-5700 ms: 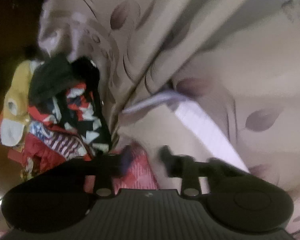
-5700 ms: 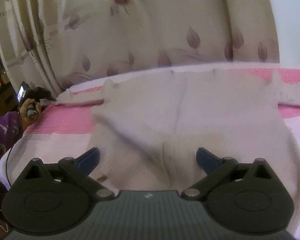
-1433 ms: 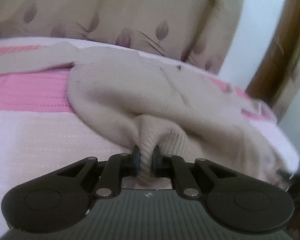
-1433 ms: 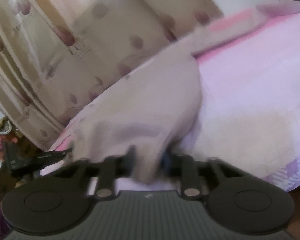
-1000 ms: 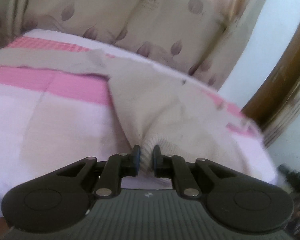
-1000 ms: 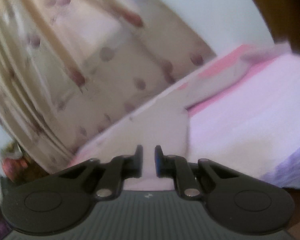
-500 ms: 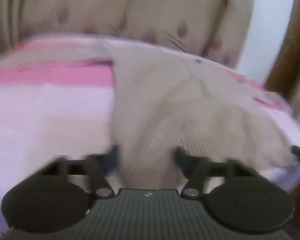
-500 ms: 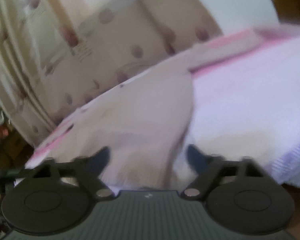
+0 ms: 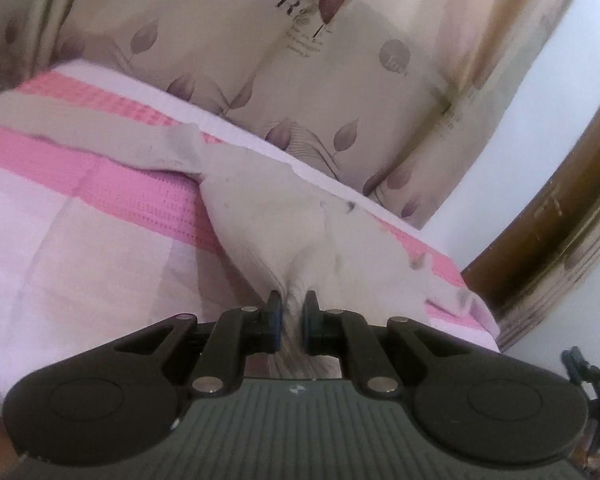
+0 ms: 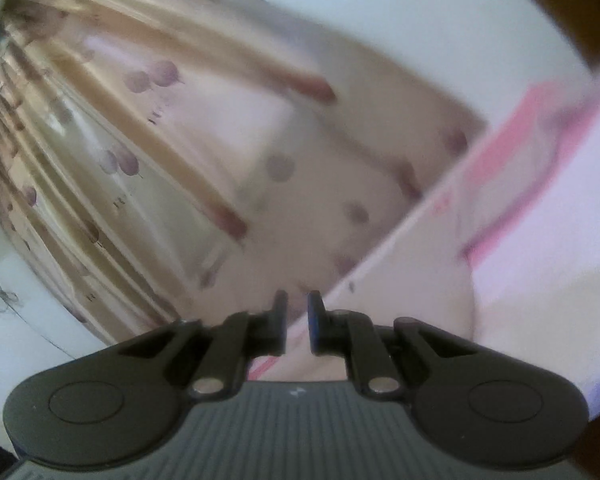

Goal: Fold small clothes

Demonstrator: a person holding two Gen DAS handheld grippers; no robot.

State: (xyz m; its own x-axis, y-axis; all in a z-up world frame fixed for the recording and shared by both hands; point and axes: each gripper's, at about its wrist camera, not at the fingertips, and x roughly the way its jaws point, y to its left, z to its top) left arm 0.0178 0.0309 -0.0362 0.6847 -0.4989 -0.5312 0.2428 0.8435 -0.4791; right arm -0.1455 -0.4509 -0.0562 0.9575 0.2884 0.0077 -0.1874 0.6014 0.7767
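On the pink-striped bed cover (image 9: 100, 216) we've got the beige sweater (image 9: 284, 220) spread flat w/ one sleeve out to the side, curtain (image 9: 260, 40) behind. Our left gripper (image 9: 288, 316) has just closed further & now pinches the sweater's hem betw. its pads. Our right gripper (image 10: 297, 320) is nearly closed too, jaws narrow; that view's blurry, so we can't tell whether cloth is betw. them.
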